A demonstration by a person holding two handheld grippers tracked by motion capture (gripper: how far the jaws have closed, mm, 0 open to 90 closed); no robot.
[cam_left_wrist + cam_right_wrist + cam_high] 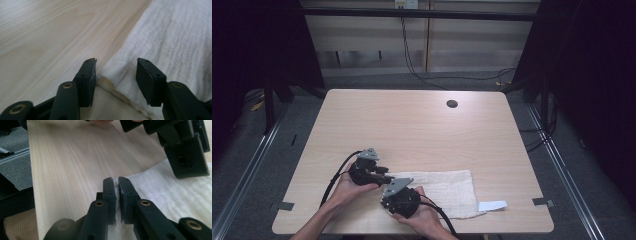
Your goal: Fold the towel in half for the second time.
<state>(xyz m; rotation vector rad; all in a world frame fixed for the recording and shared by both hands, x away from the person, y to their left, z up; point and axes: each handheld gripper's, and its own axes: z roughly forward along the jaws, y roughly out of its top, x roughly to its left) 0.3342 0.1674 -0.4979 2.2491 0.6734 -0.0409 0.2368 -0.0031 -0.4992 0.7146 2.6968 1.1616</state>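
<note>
White crinkled cloth (444,192) lies flat near the front edge of the light wooden table (412,125), stretched across it, with its left end under the two tools. A small white label (492,205) lies on the table just beside the cloth's right end, and a dark round hole (452,104) sits in the tabletop well beyond it.

In the high view the left tool (384,176) is held low at the cloth's left end, pointing along the cloth towards the right. In the left gripper view (116,72) its jaws stand apart, one on either side of the cloth's raised corner edge (112,67); the cloth sits between them, and the pads do not press on it. The left-hand jaw is over bare wood just beside the edge, the right-hand one over the cloth.

The right tool (387,195) is held just in front of the left one in the high view, at the near-left part of the cloth. In the right gripper view (117,192) its jaws are nearly together, clamped on a thin fold of the cloth (117,182) that rises between the pads right at the cloth's edge. The left tool's jaw shows in that same view, hanging just above the cloth beyond the pinch.
</note>
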